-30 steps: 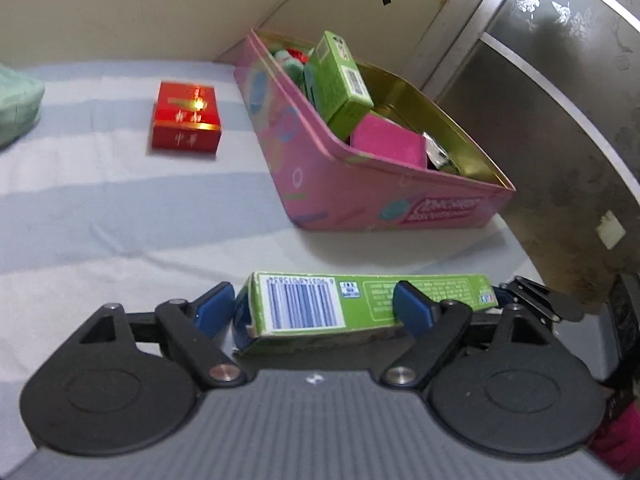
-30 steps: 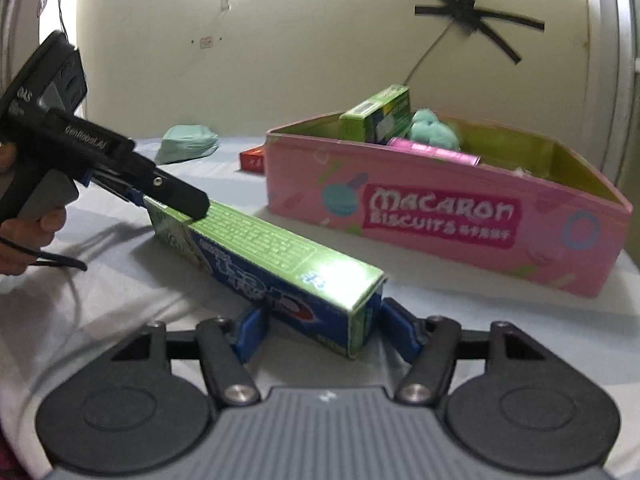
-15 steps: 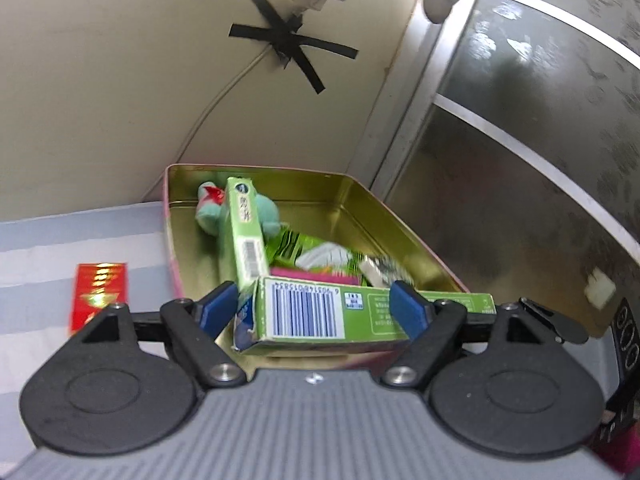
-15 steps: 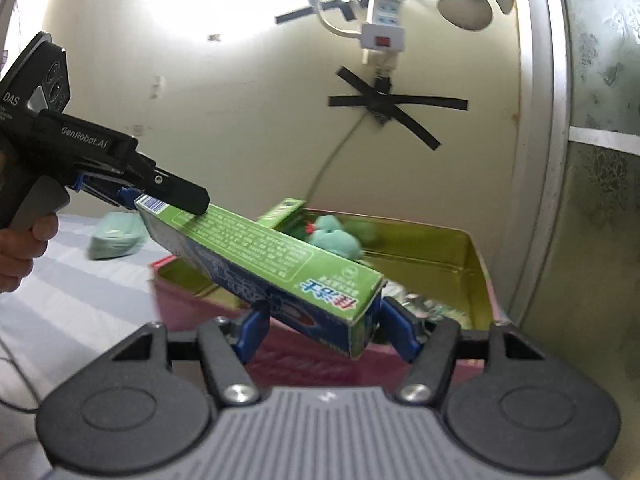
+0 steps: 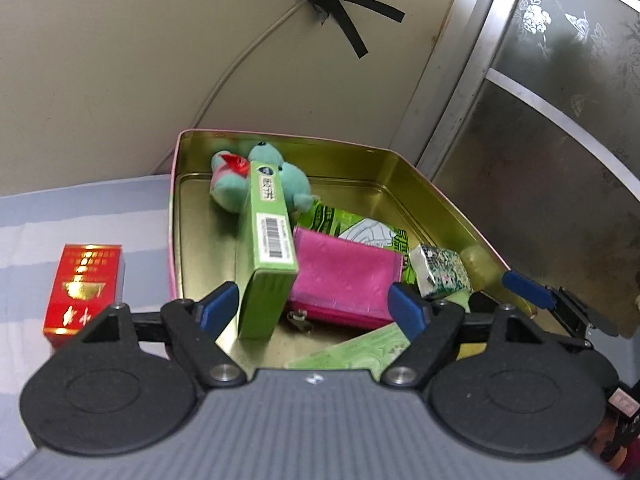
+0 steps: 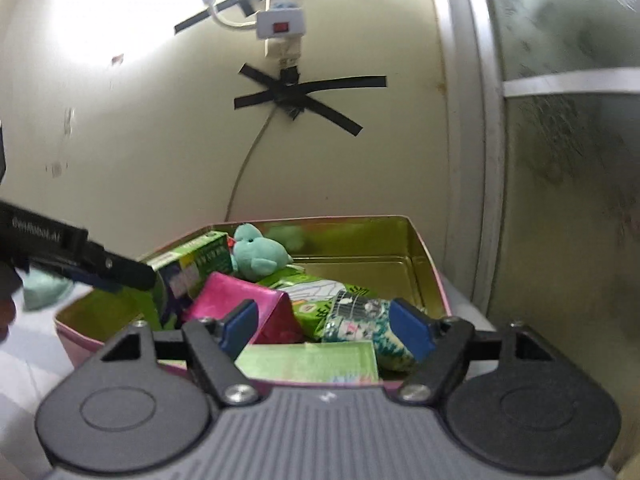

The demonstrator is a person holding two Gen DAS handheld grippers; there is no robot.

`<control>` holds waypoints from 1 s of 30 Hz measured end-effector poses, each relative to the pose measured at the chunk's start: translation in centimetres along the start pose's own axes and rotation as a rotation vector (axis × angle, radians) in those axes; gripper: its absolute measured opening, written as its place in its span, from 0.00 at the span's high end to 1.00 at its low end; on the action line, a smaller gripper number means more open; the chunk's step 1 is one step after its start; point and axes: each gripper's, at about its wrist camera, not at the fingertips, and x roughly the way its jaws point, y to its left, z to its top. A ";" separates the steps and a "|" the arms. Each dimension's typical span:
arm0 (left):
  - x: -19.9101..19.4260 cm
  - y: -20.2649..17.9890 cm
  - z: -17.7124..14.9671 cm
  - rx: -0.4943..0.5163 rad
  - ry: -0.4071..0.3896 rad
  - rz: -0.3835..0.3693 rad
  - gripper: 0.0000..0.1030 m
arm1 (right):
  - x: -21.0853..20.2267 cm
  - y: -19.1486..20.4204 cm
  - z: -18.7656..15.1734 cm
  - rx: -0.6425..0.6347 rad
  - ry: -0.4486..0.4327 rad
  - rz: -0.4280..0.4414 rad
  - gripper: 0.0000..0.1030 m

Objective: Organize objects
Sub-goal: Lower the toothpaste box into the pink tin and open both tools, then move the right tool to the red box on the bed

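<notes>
The long green toothpaste box point(image 5: 352, 350) lies inside the pink tin point(image 5: 173, 240) at its near end; it also shows in the right wrist view point(image 6: 308, 360). My left gripper point(image 5: 312, 312) is open above it with nothing between the fingers. My right gripper point(image 6: 324, 330) is open too, just over the box's other end. The tin point(image 6: 436, 276) also holds a teal plush toy point(image 5: 276, 184), an upright green box point(image 5: 268, 240), a pink pouch point(image 5: 344, 280) and a small patterned packet point(image 5: 440, 270).
A red box point(image 5: 84, 284) stands on the striped cloth left of the tin. A frosted glass door point(image 5: 552, 140) is close on the right. A wall with a taped cable point(image 5: 332, 4) stands behind. The left gripper's body point(image 6: 60, 248) reaches in from the left.
Both grippers lifted the toothpaste box off the cloth and carried it over the tin. Both have opened and the box now lies in the tin.
</notes>
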 end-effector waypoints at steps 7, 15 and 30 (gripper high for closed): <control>-3.3 -1.5 -1.8 0.068 -0.046 0.033 0.19 | -4.0 0.2 -1.4 0.171 -0.064 0.027 0.26; -7.1 -2.9 -4.6 0.149 -0.101 0.079 0.19 | -7.2 1.4 -4.1 0.283 -0.022 0.066 0.26; -7.3 5.3 -9.0 0.085 0.005 0.347 0.19 | -3.2 10.5 -6.2 0.111 0.267 0.193 0.23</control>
